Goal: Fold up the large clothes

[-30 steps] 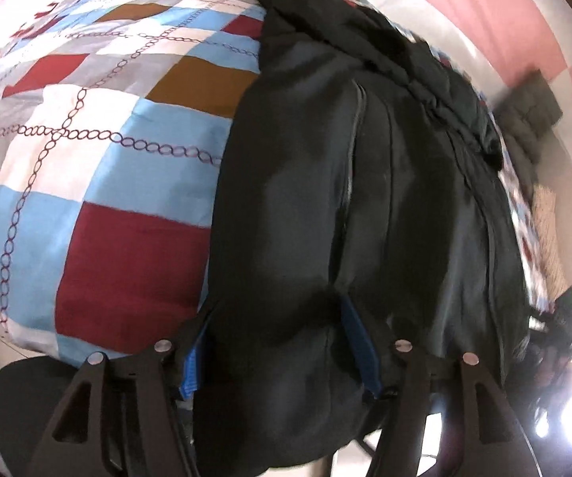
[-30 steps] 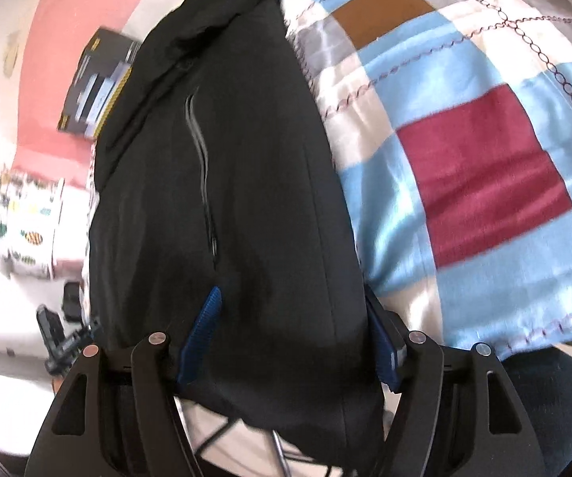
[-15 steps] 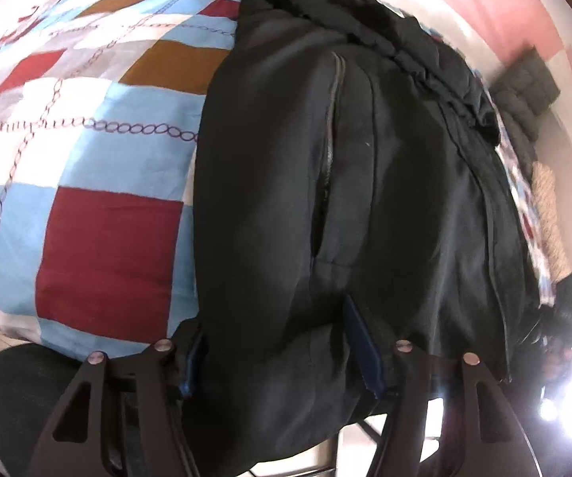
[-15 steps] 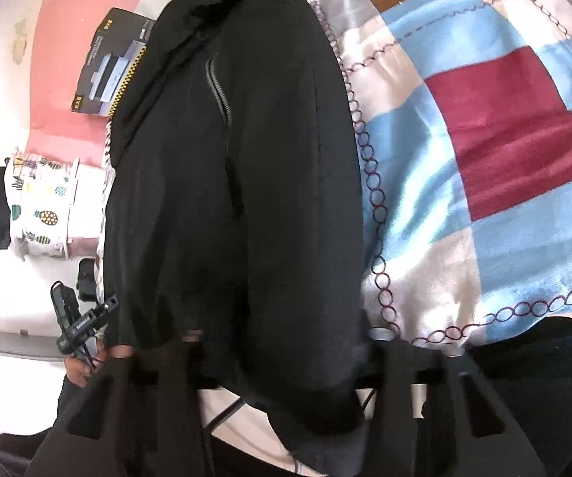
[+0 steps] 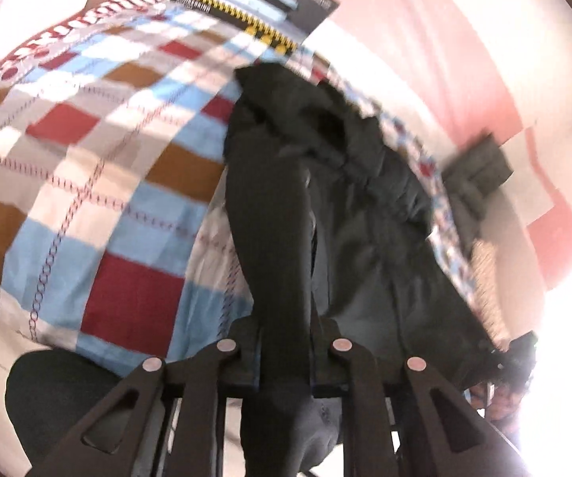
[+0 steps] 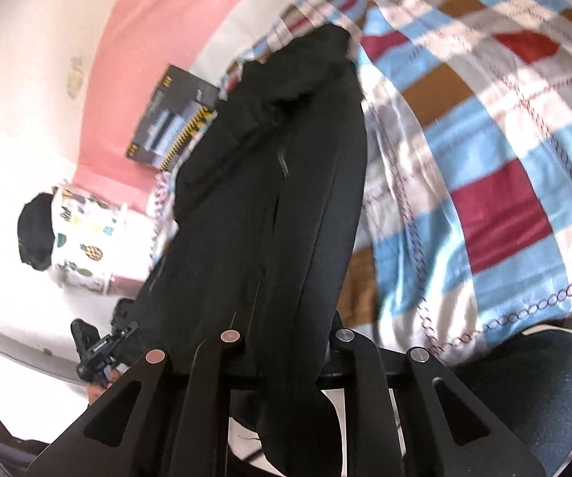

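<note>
Left wrist view: your left gripper (image 5: 284,351) has just clamped a fold of the black jacket (image 5: 349,214), which runs toward 12 o'clock over the checked bedspread (image 5: 99,183). Your right gripper (image 6: 286,351) has just closed, pinching its hem (bedspread at 3 o'clock).

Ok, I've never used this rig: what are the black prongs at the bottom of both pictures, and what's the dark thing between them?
There is no robot arm here: a person holds a two-finger gripper in each hand, and each picture comes from a fisheye camera on one gripper, looking along its fingers. The prongs are those fingers. The left gripper and the right gripper have just been closing, and each is now shut on the near end of a black zip-up jacket. The jacket lies lengthwise on a bed under a checked quilt of blue, red, brown and white squares. A dark printed cardboard box leans against the pink wall beyond.
</note>
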`<state>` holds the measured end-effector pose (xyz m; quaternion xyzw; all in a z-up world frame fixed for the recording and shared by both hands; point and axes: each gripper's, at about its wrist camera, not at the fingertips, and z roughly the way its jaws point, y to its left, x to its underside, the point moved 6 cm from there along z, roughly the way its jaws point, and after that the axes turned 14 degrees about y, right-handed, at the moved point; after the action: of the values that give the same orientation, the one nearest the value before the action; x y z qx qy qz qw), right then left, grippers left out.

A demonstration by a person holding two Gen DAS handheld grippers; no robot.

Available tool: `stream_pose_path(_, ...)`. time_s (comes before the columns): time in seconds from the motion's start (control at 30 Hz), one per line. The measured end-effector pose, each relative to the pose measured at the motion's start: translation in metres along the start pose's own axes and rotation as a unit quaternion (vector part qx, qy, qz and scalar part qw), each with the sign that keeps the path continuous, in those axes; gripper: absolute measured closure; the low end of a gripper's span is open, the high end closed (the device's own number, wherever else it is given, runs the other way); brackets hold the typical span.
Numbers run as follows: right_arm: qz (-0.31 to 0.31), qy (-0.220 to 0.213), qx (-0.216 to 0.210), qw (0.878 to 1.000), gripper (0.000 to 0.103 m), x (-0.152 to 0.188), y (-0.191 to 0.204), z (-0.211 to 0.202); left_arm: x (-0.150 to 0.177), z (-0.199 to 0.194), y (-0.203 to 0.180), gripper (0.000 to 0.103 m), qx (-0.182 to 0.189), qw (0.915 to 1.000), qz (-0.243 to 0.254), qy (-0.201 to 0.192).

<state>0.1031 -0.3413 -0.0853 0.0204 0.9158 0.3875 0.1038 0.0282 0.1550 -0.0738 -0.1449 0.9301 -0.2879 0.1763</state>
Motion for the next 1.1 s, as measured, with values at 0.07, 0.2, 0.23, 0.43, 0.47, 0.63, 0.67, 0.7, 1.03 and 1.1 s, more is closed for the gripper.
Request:
stream_pose_path(0.07, -0.006, -0.005, 0.0, 1.0, 0.089, -0.005, 0.006, -0.001, -0.007, -0.007, -0.002, 0.087, 0.008, 0.9999, 0.001, -0.012)
stream_pose_path(0.2, -0.006, -0.011, -0.004, 1.0, 0.089, -0.011, 0.009, -0.005, -0.016, -0.011, -0.004, 0.088, 0.027, 0.9993, -0.011, -0.024)
stream_pose_path(0.23, -0.005, -0.013, -0.006, 1.0, 0.089, -0.013, 0.008, -0.007, -0.017, -0.012, -0.005, 0.088, 0.029, 0.9991, -0.012, -0.027)
stream_pose_path(0.43, -0.006, -0.031, -0.015, 0.999, 0.089, -0.021, 0.015, -0.023, -0.028, -0.028, -0.011, 0.088, 0.041, 0.9977, -0.017, -0.051)
stream_pose_path(0.47, -0.007, -0.036, -0.018, 0.999, 0.089, -0.024, 0.017, -0.027, -0.03, -0.031, -0.014, 0.088, 0.043, 0.9974, -0.016, -0.055)
stream_pose_path(0.63, -0.014, -0.06, -0.03, 0.998, 0.089, -0.049, 0.032, -0.043, -0.055, -0.046, -0.031, 0.088, 0.055, 0.9956, -0.005, -0.076)
stream_pose_path(0.67, -0.017, -0.064, -0.032, 0.997, 0.089, -0.055, 0.036, -0.046, -0.062, -0.049, -0.035, 0.088, 0.059, 0.995, -0.003, -0.081)
stream_pose_path(0.7, -0.018, -0.07, -0.035, 0.997, 0.089, -0.061, 0.04, -0.049, -0.068, -0.052, -0.039, 0.088, 0.062, 0.9945, 0.0, -0.085)
stream_pose_path(1.03, -0.022, -0.112, -0.064, 0.991, 0.089, -0.159, 0.082, -0.06, -0.166, -0.061, -0.07, 0.087, 0.081, 0.9891, 0.003, -0.123)
stream_pose_path(1.1, -0.019, -0.116, -0.068, 0.991, 0.088, -0.183, 0.088, -0.056, -0.188, -0.058, -0.074, 0.087, 0.08, 0.9889, 0.002, -0.125)
